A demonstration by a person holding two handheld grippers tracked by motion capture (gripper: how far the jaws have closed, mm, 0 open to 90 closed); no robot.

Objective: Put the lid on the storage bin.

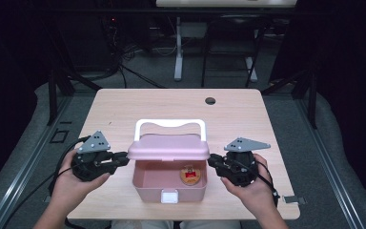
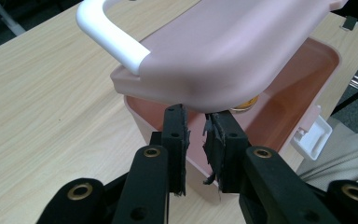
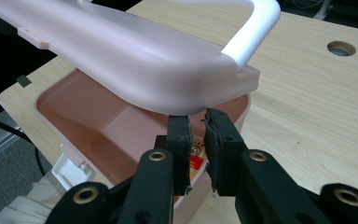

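Note:
A pink storage box (image 1: 145, 183) stands at the table's near edge. Its pink lid (image 1: 168, 147) with a white handle (image 1: 169, 123) is lifted and tilted above the opening. Inside lies a round tin with a red label (image 1: 189, 175). My left gripper (image 1: 124, 157) reaches in from the left, its tips under the lid's (image 2: 223, 51) side edge. My right gripper (image 1: 212, 161) does the same from the right, under the lid (image 3: 135, 60). Each pair of jaws, left gripper (image 2: 196, 112) and right gripper (image 3: 196, 115), leaves a narrow gap with nothing in it.
A white latch (image 1: 169, 196) hangs at the box's front wall. The wooden table (image 1: 124, 109) has a round cable hole (image 1: 210, 101) at the back. Desk legs and cables stand on the floor beyond it.

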